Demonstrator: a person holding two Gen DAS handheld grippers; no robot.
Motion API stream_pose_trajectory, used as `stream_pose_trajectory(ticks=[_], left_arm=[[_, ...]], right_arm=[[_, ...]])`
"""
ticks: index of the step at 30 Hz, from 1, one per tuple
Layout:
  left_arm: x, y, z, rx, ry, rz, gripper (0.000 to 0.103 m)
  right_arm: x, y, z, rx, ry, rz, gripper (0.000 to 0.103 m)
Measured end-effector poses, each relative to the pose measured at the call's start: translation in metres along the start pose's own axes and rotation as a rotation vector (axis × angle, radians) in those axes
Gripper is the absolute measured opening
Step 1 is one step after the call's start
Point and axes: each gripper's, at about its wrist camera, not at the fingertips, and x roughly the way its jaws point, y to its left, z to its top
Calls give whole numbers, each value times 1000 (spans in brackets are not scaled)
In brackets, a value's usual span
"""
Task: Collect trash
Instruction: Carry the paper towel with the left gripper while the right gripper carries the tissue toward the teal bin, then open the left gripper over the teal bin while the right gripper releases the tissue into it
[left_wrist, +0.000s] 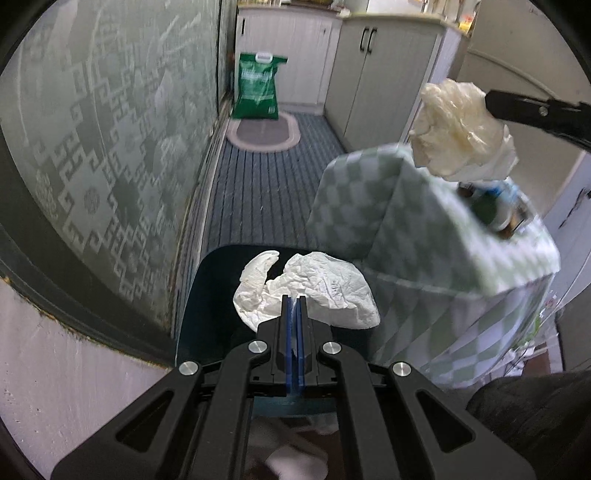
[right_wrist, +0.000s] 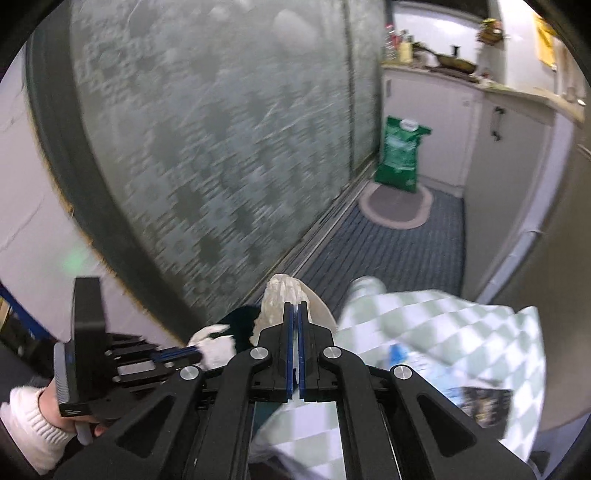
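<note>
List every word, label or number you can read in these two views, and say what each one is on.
None can be read.
Green bag by the far cabinets: white print, too blurred to read.
Items on the checkered cloth: labels smeared by motion, unreadable.
Yellow sheet on the wall: too small to read.

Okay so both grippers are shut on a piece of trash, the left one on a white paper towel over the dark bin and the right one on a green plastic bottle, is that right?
Not quite. The right gripper is shut on a crumpled cream-white wad, not a green bottle; the left wrist view shows it clearly. The rest holds: the left gripper is shut on the white paper towel over the dark bin.
</note>
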Motion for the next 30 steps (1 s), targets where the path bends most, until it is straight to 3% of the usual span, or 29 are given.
stream_pose_trajectory(ticks=[8, 17, 18, 19, 22, 25, 30], left_arm=[[25, 8, -15, 27, 97, 25, 3], [57, 20, -33, 42, 195, 51, 3], [60, 21, -34, 41, 207, 48, 5], [64, 23, -36, 36, 223, 53, 12], [67, 29, -36, 29, 216, 84, 24], [56, 33, -31, 19, 172, 99, 23], [20, 29, -16, 6, 20, 113, 23]], right_arm=[[45, 43, -19, -90, 127, -3, 2], [88, 59, -38, -114, 257, -21, 2], [93, 60, -40, -116, 269, -25, 2], [98, 62, -42, -118, 284, -29, 2], [108, 64, -47, -120, 312, -33, 2], [119, 66, -52, -116, 340, -29, 2], [134, 65, -59, -108, 379, -28, 1]])
